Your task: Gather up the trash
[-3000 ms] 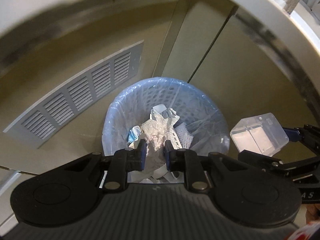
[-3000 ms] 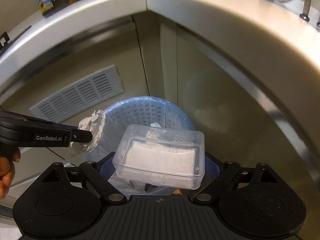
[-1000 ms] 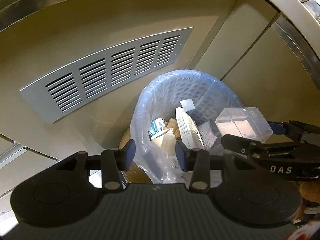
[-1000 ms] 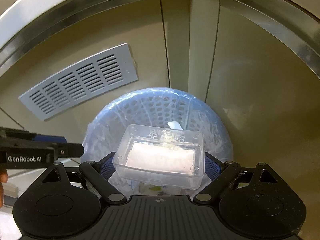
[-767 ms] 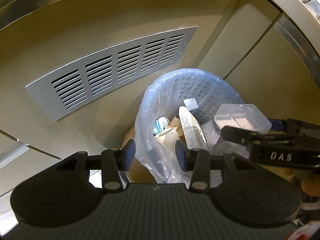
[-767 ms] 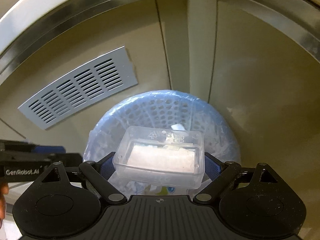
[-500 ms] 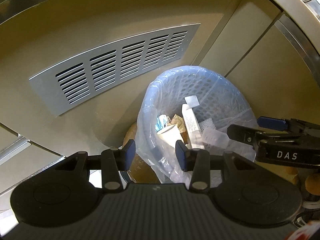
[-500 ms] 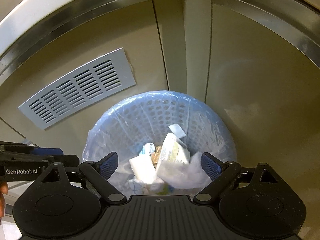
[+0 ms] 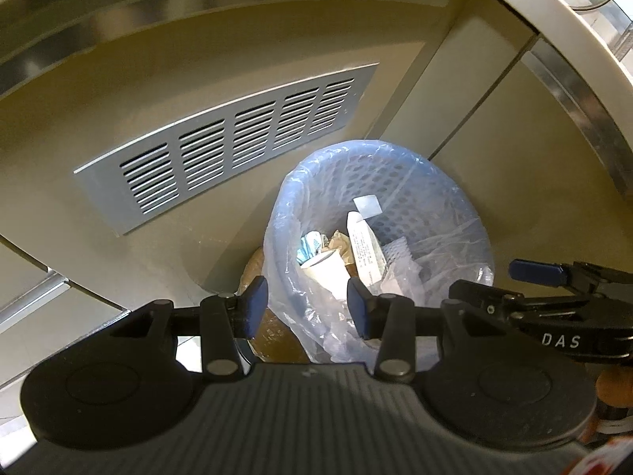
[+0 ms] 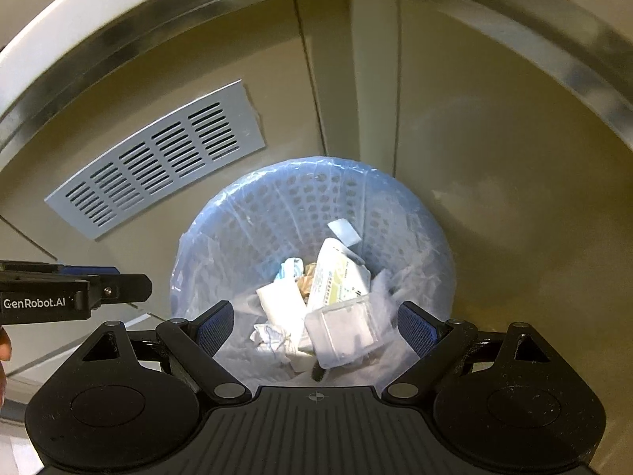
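The right gripper [image 10: 315, 326], marked "DAS" on its side in the left wrist view, hangs over the bin [image 10: 415, 213] with jaws spread wide and nothing between them. The clear plastic box [image 10: 342, 332] lies inside the bin on the other trash, beside a white printed carton [image 10: 336, 273] whose text is too small to read. The left gripper [image 9: 306, 304], labelled "GenRobot.AI", holds its jaws partly apart and empty above the bin's near rim, by the grey vent grille [image 9: 221, 150]
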A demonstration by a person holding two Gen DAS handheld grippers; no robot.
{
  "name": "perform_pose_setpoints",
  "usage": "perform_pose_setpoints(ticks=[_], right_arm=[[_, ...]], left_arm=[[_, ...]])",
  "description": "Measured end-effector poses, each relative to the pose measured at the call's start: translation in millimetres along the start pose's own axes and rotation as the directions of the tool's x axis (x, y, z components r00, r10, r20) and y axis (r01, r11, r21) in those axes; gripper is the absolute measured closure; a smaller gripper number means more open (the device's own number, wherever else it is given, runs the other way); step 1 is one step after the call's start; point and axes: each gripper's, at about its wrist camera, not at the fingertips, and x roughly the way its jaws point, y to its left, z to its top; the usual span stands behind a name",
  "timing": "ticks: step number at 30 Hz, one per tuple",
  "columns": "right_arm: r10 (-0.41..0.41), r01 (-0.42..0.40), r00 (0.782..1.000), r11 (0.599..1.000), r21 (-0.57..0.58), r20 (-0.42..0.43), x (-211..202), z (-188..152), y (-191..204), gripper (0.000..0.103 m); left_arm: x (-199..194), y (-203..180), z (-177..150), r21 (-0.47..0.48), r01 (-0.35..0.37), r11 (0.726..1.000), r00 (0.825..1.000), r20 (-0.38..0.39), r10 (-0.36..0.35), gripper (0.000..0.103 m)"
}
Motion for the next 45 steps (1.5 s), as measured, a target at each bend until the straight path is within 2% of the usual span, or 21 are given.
perform_pose_setpoints(ticks=[10, 20, 25, 28, 30, 33, 36, 45], right_arm=[[-0.03, 0.03, 0.999, 1.0, 0.008, 0.012, -38.4, 0.7, 11.8, 0.014], [-0.08, 0.074, 0.994, 0.995, 0.071, 0.08, -95.5, 0.7, 30.3, 0.014], [-0.118, 0.101, 0.985, 0.986, 0.131, 0.129, -126.2, -2.9, 41.7, 0.014], [-0.14, 0.116, 0.979, 0.98, 0.162, 0.148, -142.0, -6.0, 48.0, 0.014], [-0.146, 0.117, 0.976, 0.977, 0.179, 0.161, -153.3, -7.3, 51.5, 0.014], [-0.158, 0.124, 0.97, 0.975, 0.183, 0.183, -166.4, -8.7, 56.0, 0.014], [-0.153, 0.117, 0.966, 0.977, 0.177, 0.207, -178.7, -9.7, 57.1, 0.014], [-0.14, 0.104, 0.955, 0.984, 0.145, 0.261, -207.2, -16.8, 50.7, 0.014]], left_arm=[[-30.2, -12.8, 4.2, 0.036, 0.021, 0.999, 1.0, 0.018, -0.021, 0.064], [-73.4, -22.3, 8.8, 0.101, 0.053, 0.993, 0.996, 0.063, -0.059, 0.063], [-96.3, -24.7, 11.8, 0.16, 0.07, 0.985, 0.992, 0.095, -0.086, 0.055], [-108.2, -27.4, 12.9, 0.188, 0.071, 0.98, 0.989, 0.115, -0.094, 0.048], [-116.3, -29.1, 13.7, 0.203, 0.066, 0.977, 0.987, 0.13, -0.094, 0.037], [-127.4, -31.2, 14.0, 0.215, 0.048, 0.975, 0.984, 0.159, -0.083, 0.032], [-140.1, -34.0, 13.4, 0.209, 0.034, 0.977, 0.978, 0.196, -0.076, 0.02], [-174.7, -51.4, 2.2, 0.164, -0.02, 0.986, 0.956, 0.292, -0.03, 0.009]])
